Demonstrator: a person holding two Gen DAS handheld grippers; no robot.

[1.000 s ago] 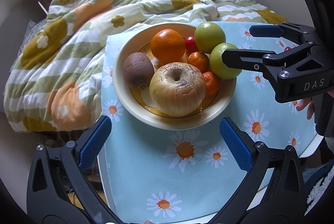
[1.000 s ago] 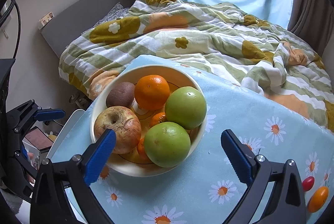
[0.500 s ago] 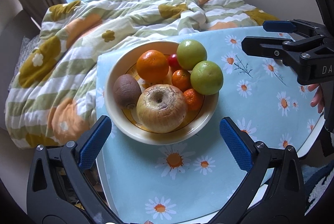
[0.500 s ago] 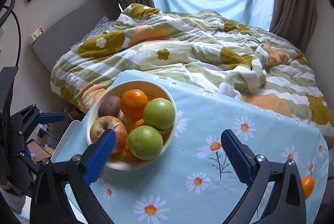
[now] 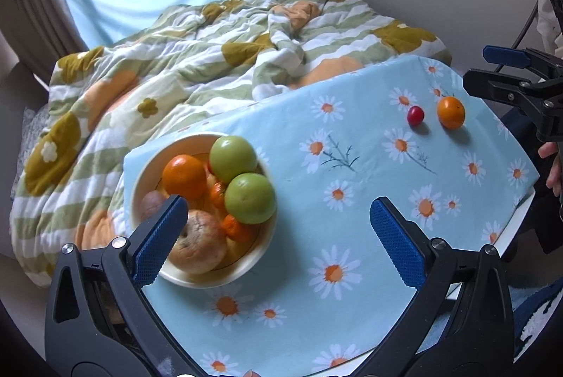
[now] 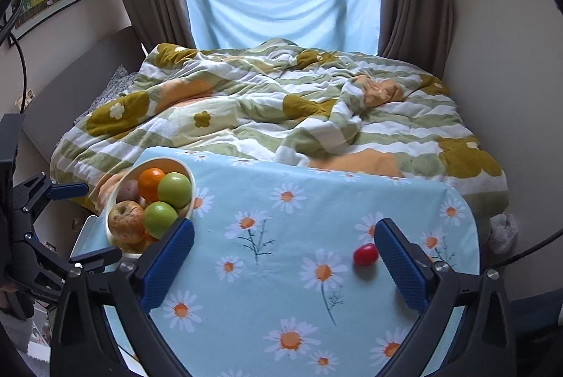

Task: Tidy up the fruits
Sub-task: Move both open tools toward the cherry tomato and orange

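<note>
Both tongs spread, empty; small orange (image 5: 450, 112) beside cherry tomato (image 5: 415, 115) only in left view.

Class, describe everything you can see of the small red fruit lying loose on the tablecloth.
The small red fruit is smooth, glossy and slightly oval, like a cherry tomato; no stem shows. It lies on the daisy-print blue tablecloth, casting a shadow, far from the bowl of fruit. In the left wrist view a small orange fruit sits beside it, apart. Nothing grips it; the open right gripper hovers with one finger close beside it.
</note>
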